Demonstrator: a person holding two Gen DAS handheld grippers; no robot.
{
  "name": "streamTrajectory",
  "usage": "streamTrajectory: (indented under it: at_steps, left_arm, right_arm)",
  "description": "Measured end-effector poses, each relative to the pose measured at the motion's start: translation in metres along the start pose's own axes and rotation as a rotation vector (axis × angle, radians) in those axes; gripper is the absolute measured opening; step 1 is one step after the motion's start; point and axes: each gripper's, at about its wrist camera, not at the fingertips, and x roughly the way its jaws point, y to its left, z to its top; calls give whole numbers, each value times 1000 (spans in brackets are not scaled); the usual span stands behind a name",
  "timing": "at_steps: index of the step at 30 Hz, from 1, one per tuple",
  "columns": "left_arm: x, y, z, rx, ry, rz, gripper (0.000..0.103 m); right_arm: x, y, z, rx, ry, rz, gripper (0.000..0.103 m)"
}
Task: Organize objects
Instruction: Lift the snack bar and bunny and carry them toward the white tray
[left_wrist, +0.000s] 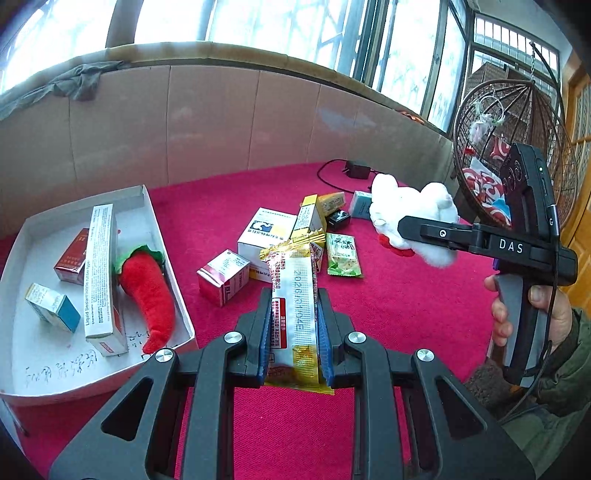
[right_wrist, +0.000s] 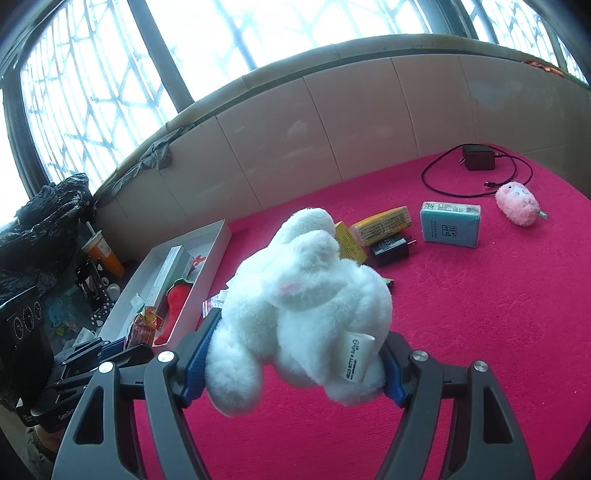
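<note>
Aloft over a crimson carpet (left_wrist: 388, 314): left gripper (left_wrist: 293, 332), jaws pinching a white-and-yellow snack bar wrapper (left_wrist: 295, 325) lengthwise between blue pads (left_wrist: 264, 332), clear of the surface. Alongside, right gripper (right_wrist: 291, 358), jaws spread wide yet pressed into both flanks of a white plush rabbit (right_wrist: 306, 306), held off the carpet, sewn-in label hanging at its underside. Seen again from the left wrist view, same white plush rabbit (left_wrist: 410, 218) clamped in the right gripper (left_wrist: 406, 225), a hand (left_wrist: 532, 314) wrapped around the grey handle.

Left of the snack bar wrapper, a white cardboard tray (left_wrist: 162, 229) on the carpet, holding a red plush chilli (left_wrist: 149, 295), a long sealant box (left_wrist: 99, 273) propped on edge, a dark red box (left_wrist: 72, 258) and a small blue-and-white box (left_wrist: 51, 306). Beyond the jaws, a loose scatter of small cartons (left_wrist: 266, 236), a green sachet (left_wrist: 343, 254) and a black plug (left_wrist: 338, 219). Further off, a teal pack (right_wrist: 450, 223), a pink plush toy (right_wrist: 517, 203) and a black power adapter (right_wrist: 478, 157) with its coiled cable.
</note>
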Motion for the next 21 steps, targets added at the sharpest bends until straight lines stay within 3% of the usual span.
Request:
streamTrajectory:
  at_steps: [21]
  left_arm:
    - [-10,8,0,-43,-34,29,21]
  right_arm:
    - [-3,18,0,-29,4,44,75]
